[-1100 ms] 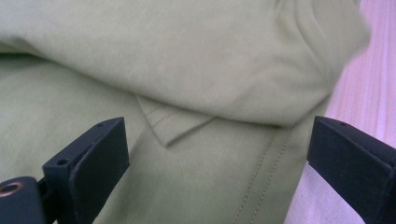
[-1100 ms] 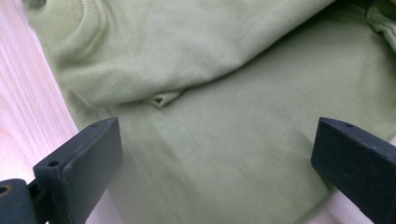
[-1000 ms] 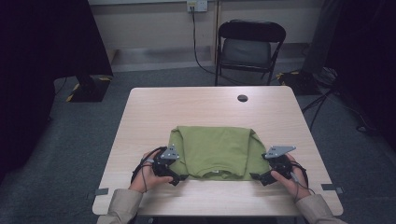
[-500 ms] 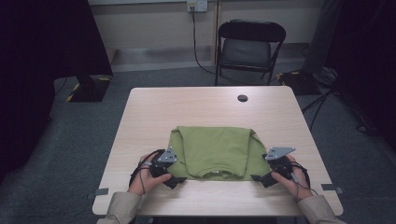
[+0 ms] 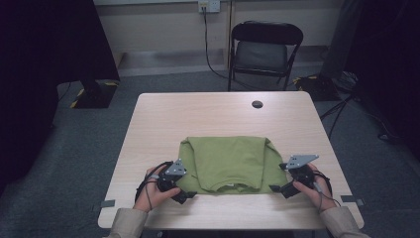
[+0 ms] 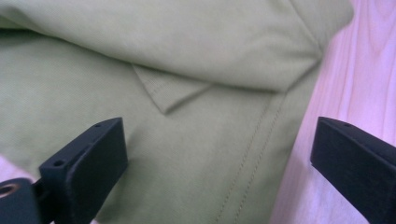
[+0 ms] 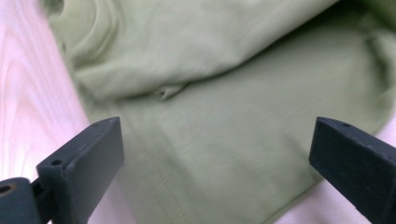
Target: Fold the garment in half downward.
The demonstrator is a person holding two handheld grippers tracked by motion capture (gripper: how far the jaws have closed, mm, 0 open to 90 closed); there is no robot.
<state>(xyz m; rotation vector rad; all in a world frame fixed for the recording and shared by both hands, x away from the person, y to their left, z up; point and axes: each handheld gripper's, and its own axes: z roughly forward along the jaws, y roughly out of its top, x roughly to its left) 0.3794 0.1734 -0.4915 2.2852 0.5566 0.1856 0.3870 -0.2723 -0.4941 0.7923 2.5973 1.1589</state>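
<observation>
**Holding two grippers at the near corners of a folded green shirt**

Lying on the light wooden bench (image 5: 213, 114), a folded olive-green cotton shirt (image 5: 228, 161) sits near the middle, closer to the person's edge, with its collar toward the person. The left gripper (image 5: 182, 197) is at the near left corner of the shirt, held in the left hand (image 5: 154, 191). In the left gripper view its two black jaws stand wide apart, with the green cloth (image 6: 196, 154) between them and bare wood (image 6: 359, 60) at the right side; a stitched seam runs down the cloth there. The right gripper (image 5: 275, 189) is at the near right corner of the shirt, held in the right hand (image 5: 313, 191). Its jaws are also wide apart in the right gripper view, over the green cloth (image 7: 224, 140), and a folded layer lies across the upper part. Nothing is clamped by either gripper. A small dark round hole (image 5: 257, 104) is in the bench at the far side. Behind the bench stands a black folding chair (image 5: 267, 49) on grey carpet.
</observation>
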